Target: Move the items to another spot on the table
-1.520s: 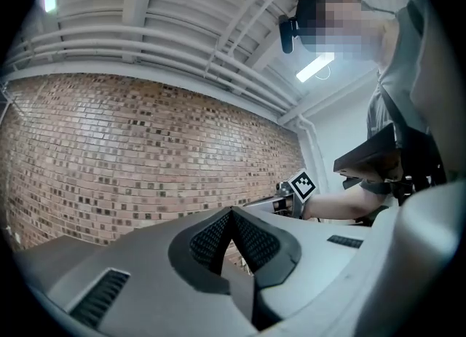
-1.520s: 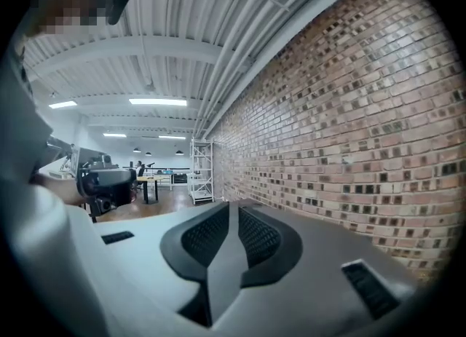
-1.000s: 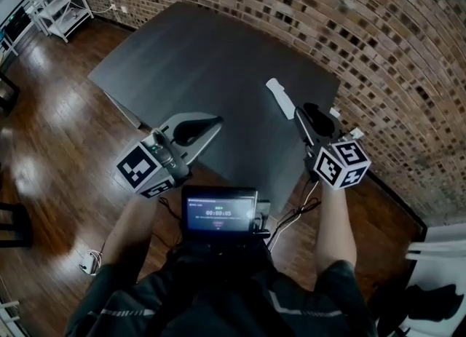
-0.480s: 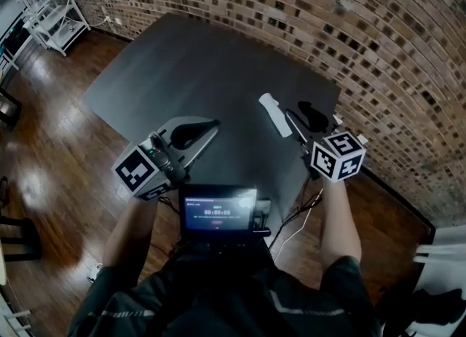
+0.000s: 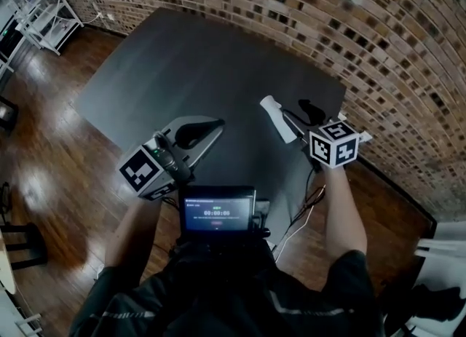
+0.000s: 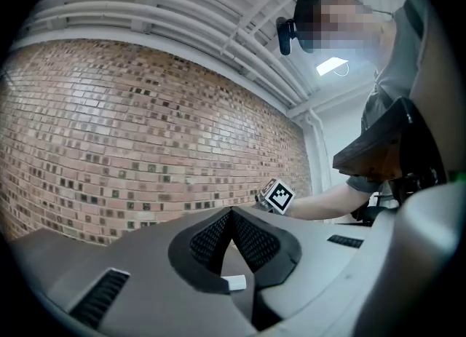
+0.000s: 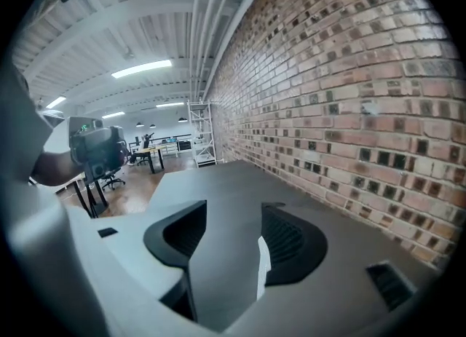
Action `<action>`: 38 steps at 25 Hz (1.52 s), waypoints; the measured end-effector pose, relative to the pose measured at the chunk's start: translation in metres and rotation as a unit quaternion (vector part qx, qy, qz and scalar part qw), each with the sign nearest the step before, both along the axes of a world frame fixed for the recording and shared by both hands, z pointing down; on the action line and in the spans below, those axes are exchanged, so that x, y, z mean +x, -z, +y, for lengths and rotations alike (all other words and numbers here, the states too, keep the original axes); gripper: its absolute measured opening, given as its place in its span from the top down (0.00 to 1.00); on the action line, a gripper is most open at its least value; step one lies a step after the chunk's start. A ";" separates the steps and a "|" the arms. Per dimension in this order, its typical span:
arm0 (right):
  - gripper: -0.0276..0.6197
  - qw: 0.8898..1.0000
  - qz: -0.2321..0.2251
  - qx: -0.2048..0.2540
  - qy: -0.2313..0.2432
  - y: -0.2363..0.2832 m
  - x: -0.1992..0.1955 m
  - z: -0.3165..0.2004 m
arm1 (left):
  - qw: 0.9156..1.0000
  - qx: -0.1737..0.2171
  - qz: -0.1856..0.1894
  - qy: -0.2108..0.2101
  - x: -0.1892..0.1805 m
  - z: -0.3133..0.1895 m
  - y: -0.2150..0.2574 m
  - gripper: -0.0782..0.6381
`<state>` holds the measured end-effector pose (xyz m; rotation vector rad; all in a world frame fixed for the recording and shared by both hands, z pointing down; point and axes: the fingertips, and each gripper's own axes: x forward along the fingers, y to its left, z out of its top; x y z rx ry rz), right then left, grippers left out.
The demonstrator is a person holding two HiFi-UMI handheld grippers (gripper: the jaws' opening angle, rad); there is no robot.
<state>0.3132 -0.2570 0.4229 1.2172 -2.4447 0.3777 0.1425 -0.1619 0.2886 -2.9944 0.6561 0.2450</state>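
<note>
The dark table (image 5: 211, 59) lies bare in the head view, and no loose item shows on it in any view. My left gripper (image 5: 211, 123) hovers over the table's near edge. Its fingertips meet (image 6: 231, 213) with nothing between them, and it points up at the brick wall. My right gripper (image 5: 285, 104) hangs over the table's right part near the wall. Its jaws are opening, and the gap (image 7: 233, 208) shows only tabletop. One of its fingers (image 5: 279, 119) looks white under the light.
A brick wall (image 5: 349, 30) runs along the table's far and right sides. Wooden floor (image 5: 51, 132) lies to the left, with a white shelf rack (image 5: 40, 1) in the far corner. A small screen (image 5: 218, 212) with cables hangs at the person's chest.
The right gripper's jaws have spread wider and it has drifted slightly toward the person. The left gripper has stayed nearly where it was, still shut.
</note>
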 end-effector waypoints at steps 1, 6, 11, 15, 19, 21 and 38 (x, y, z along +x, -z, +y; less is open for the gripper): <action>0.58 1.000 0.004 -0.009 -0.001 -0.009 -0.001 -0.006 | 1.000 -0.004 -0.001 -0.003 -0.001 -0.006 -0.004 0.90; 0.58 0.998 0.029 -0.053 -0.013 -0.050 0.004 -0.037 | 1.000 -0.025 -0.004 -0.010 -0.005 -0.041 -0.020 0.90; 0.58 0.995 0.046 -0.088 -0.019 -0.088 0.004 -0.059 | 0.999 -0.032 -0.016 -0.013 -0.006 -0.069 -0.043 0.90; 0.58 0.990 0.065 -0.122 -0.024 -0.122 0.012 -0.073 | 0.999 -0.038 -0.016 -0.021 0.003 -0.091 -0.058 0.90; 0.56 0.983 0.088 -0.160 -0.033 -0.159 0.022 -0.082 | 0.998 -0.056 -0.022 -0.034 0.013 -0.109 -0.079 0.90; 0.52 0.978 0.096 -0.180 -0.033 -0.177 0.025 -0.084 | 0.997 -0.064 -0.021 -0.037 0.018 -0.120 -0.088 0.90; 0.52 0.946 0.158 -0.284 -0.011 -0.279 0.030 -0.084 | 0.993 -0.107 -0.026 -0.047 0.028 -0.162 -0.133 0.90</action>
